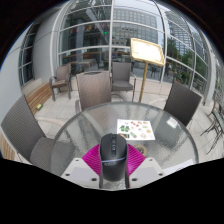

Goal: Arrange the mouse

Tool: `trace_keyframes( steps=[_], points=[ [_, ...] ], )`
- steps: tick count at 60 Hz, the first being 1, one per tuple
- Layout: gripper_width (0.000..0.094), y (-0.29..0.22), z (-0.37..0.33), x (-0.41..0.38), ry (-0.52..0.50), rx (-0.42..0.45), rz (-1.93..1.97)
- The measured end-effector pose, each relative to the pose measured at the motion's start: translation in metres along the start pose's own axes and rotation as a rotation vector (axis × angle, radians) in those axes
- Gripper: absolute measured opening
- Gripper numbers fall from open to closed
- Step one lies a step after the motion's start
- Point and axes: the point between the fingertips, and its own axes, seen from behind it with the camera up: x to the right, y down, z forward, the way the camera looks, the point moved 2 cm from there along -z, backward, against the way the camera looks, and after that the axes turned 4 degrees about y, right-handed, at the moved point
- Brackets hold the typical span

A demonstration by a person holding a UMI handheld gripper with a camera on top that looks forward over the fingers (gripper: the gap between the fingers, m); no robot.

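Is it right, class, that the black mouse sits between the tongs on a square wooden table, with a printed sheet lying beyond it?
Not quite. The table is round with a glass top, not square and wooden; the gripper view shows its curved rim and the ground through it. The rest stands: the black mouse sits between the tongs, and the printed sheet lies beyond it.

The mouse [113, 154] hides most of the claw [113, 168]; marks on the sheet [136, 128] are too small to read
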Motion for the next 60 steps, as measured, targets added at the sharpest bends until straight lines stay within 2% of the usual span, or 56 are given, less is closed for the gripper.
trace_keyframes(
  steps=[6,9,17,22,29,30,37,45,50,52,60],
  points=[
    [0.0296,-0.067,-0.045,0.080,0.056,0.139,-0.020],
    [0.0295,-0.083,-0.065,0.121,0.084,0.186,-0.032],
    [0.0294,-0.082,-0.084,0.232,0.150,0.209,-0.065],
    [0.0294,-0.046,-0.072,0.287,0.148,0.155,-0.043],
    [0.0294,0.028,-0.030,0.344,0.146,0.010,-0.039],
    [0.0294,0.056,-0.034,0.336,0.142,-0.007,-0.035],
    [0.0293,0.137,0.002,0.349,0.110,-0.152,-0.033],
    [0.0293,0.203,0.026,0.341,0.069,-0.247,-0.006],
    [0.0304,0.236,0.033,0.339,0.058,-0.300,-0.012],
    [0.0326,0.230,0.035,0.339,0.060,-0.264,-0.001],
    [0.0422,0.234,0.033,0.341,0.051,-0.293,0.023]
  ],
)
